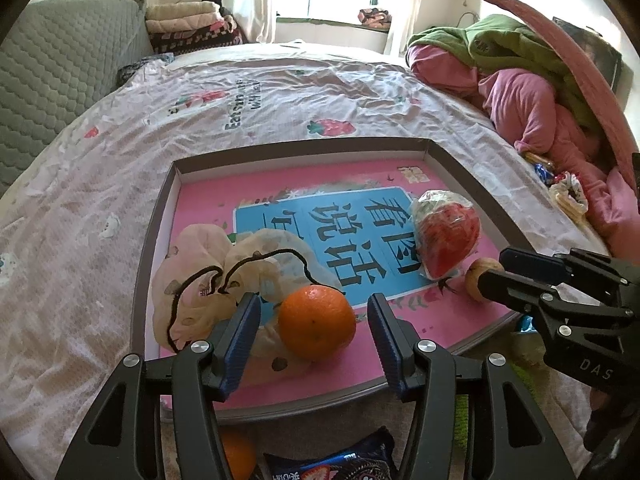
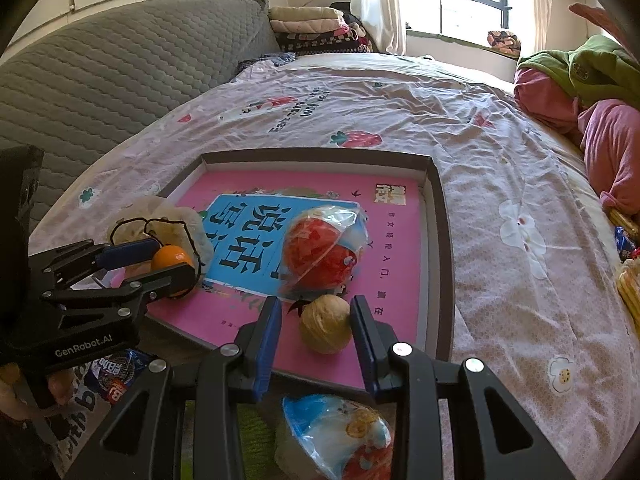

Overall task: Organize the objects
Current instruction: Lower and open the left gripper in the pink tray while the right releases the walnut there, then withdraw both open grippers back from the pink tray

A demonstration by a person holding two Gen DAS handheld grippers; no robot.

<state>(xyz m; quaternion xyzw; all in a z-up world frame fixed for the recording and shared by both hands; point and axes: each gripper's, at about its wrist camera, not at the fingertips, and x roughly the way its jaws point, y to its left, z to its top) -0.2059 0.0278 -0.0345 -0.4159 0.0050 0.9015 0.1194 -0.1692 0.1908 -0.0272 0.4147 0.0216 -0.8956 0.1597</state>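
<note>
A shallow grey-rimmed tray (image 1: 300, 148) (image 2: 320, 154) lined with a pink book lies on the bed. An orange (image 1: 316, 322) (image 2: 172, 258) rests in its near left part. My left gripper (image 1: 314, 300) (image 2: 176, 260) stands open around it, with a gap on each side. A walnut (image 2: 326, 324) (image 1: 478, 278) sits on the pink lining between the fingers of my open right gripper (image 2: 314, 300) (image 1: 494, 270), close to the right finger and clear of the left. A clear bag of red snack (image 1: 446, 232) (image 2: 324, 248) and crumpled beige bags with black trim (image 1: 192, 280) (image 2: 160, 216) also lie in the tray.
In front of the tray lie a second orange (image 1: 238, 456), a dark blue snack pack (image 1: 332, 464) (image 2: 120, 372) and a blue-and-white wrapped packet (image 2: 336, 436). Pink and green bedding (image 1: 520, 92) is piled at the right with small snacks (image 1: 568, 192). A grey quilted cushion (image 1: 60, 80) borders the left.
</note>
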